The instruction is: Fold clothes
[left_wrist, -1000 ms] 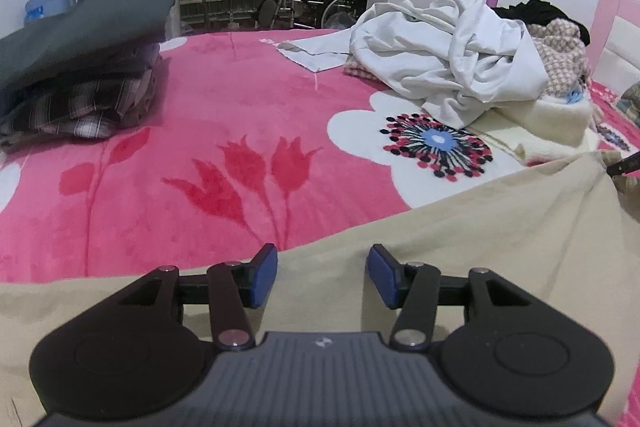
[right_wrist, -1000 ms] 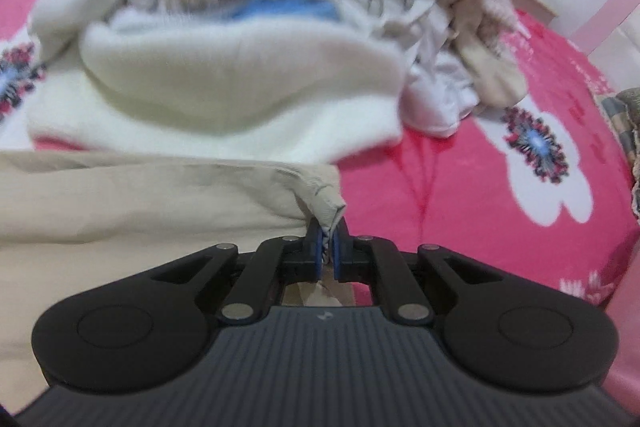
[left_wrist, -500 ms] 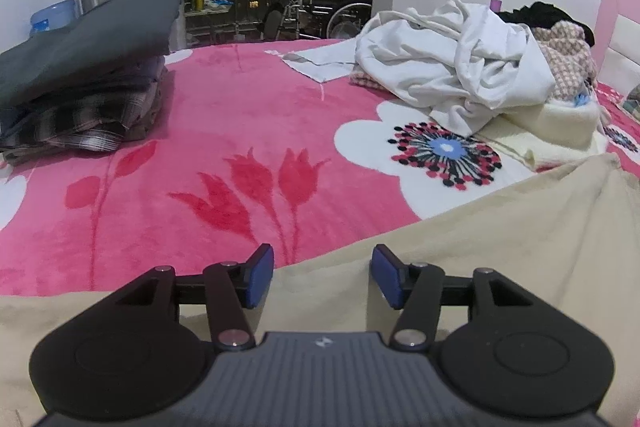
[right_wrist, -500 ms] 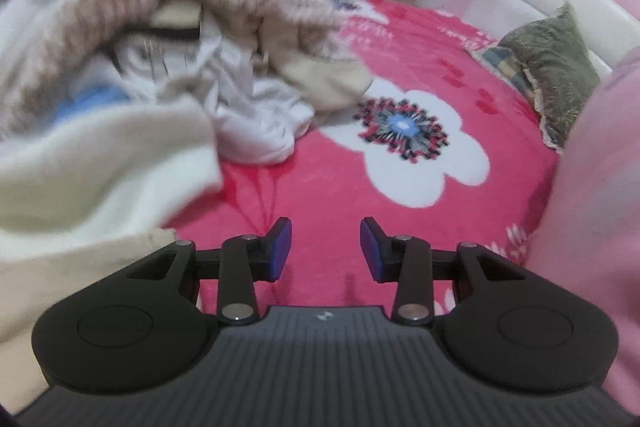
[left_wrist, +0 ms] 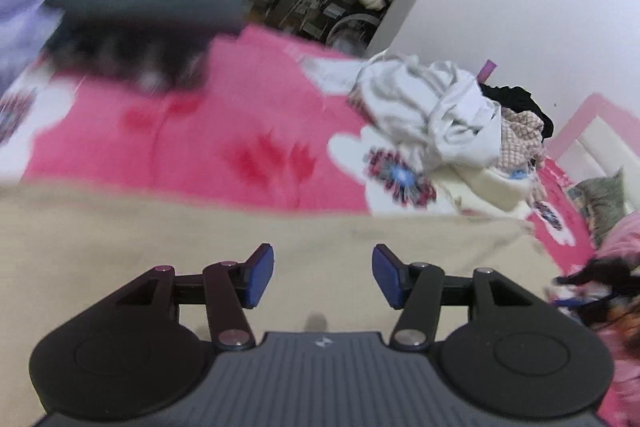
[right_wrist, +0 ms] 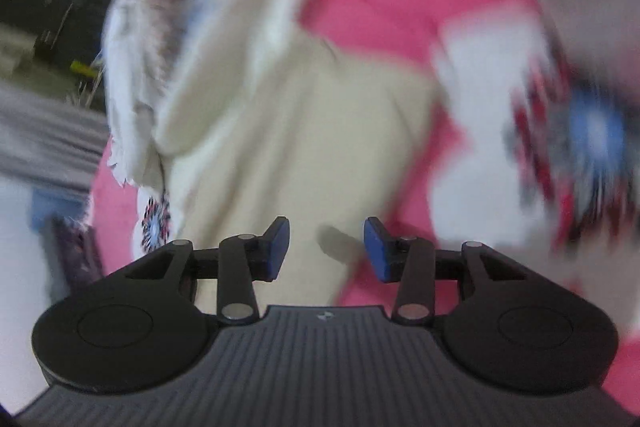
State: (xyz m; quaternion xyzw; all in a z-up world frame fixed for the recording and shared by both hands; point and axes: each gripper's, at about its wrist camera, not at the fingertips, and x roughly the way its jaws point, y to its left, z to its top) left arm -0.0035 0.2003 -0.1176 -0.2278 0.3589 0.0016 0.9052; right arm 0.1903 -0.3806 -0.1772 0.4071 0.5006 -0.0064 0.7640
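Jaws stand wide apart on both grippers, with nothing between the blue pads. The left gripper hangs over a beige garment spread flat across the near side of the bed, on a pink flowered blanket. The right gripper hovers over the same beige cloth, though that view is heavily blurred. Farther back lie a heap of white clothes and a dark folded stack, well apart.
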